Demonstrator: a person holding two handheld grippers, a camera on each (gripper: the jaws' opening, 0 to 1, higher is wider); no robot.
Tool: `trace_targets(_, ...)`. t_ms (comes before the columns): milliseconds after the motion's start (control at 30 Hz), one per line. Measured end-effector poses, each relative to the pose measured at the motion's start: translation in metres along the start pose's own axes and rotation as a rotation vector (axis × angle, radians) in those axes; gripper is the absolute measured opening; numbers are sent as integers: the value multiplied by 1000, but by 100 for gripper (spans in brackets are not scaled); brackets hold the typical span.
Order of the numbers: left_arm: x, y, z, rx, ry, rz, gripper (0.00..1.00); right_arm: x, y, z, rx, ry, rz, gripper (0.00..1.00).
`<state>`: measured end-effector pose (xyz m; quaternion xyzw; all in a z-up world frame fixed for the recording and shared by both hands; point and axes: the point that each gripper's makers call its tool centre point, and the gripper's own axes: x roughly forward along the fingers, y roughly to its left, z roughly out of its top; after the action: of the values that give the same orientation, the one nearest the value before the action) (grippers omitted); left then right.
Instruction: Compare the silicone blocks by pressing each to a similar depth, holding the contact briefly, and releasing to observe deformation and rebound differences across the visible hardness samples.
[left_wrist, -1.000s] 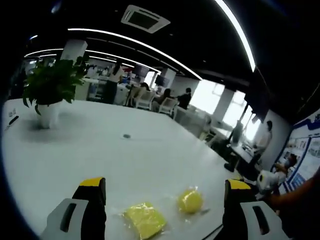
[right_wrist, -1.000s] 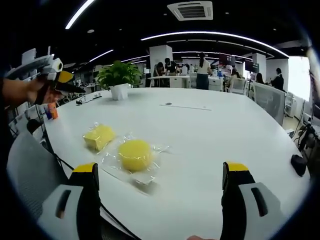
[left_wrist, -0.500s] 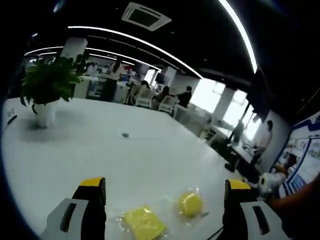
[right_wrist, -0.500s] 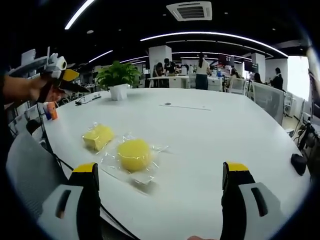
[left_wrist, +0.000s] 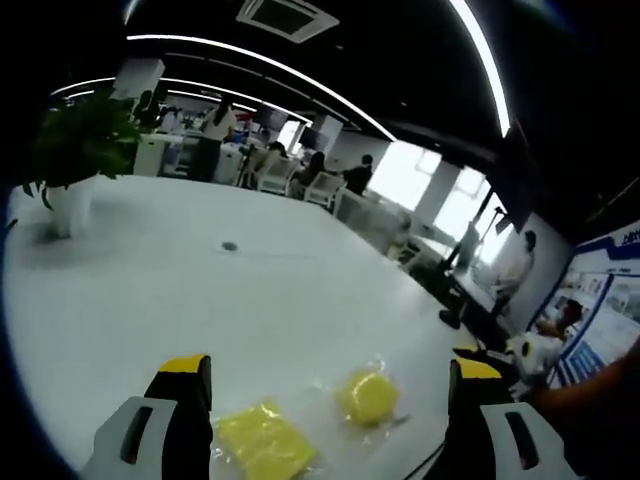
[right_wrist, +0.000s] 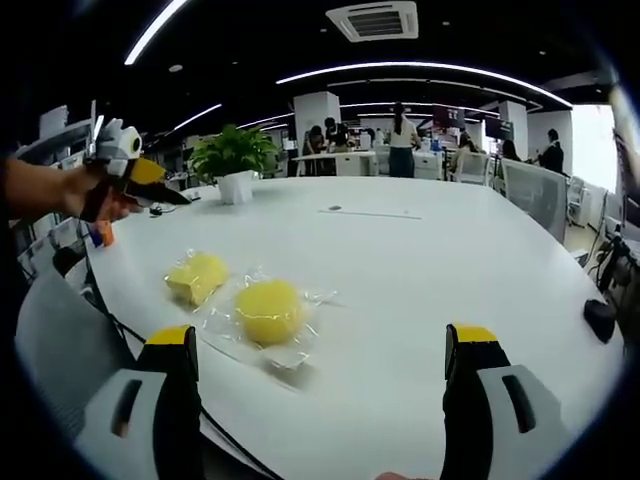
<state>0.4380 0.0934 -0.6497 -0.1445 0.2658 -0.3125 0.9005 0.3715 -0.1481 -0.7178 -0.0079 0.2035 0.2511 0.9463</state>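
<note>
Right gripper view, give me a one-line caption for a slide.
Open right gripper hovers before a bagged round yellow silicone block and a square yellow one on a white table.

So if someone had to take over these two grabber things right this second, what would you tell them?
Left gripper: jaws open, holding nothing, above the table.
Right gripper: jaws open, holding nothing, facing both samples.
On the white table, each in a clear wrapper, side by side near the edge: the square yellow block and the round yellow block.
Done: neither block is being touched, and neither looks dented.
Left: press each to a similar depth, hold briefly, release, and compare rebound.
</note>
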Motion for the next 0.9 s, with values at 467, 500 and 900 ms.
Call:
trace_targets(467,27,-2,-14,-37,46,-41,99,1,5,-1,27,7,28,96)
trace_targets(500,29,-2,-16,-42,48,-42,99,1,5,-2,26,8,28,96)
trace_targets(900,59,0,-40,-178,87,-64,97,2,5,-4,38,13,27,96)
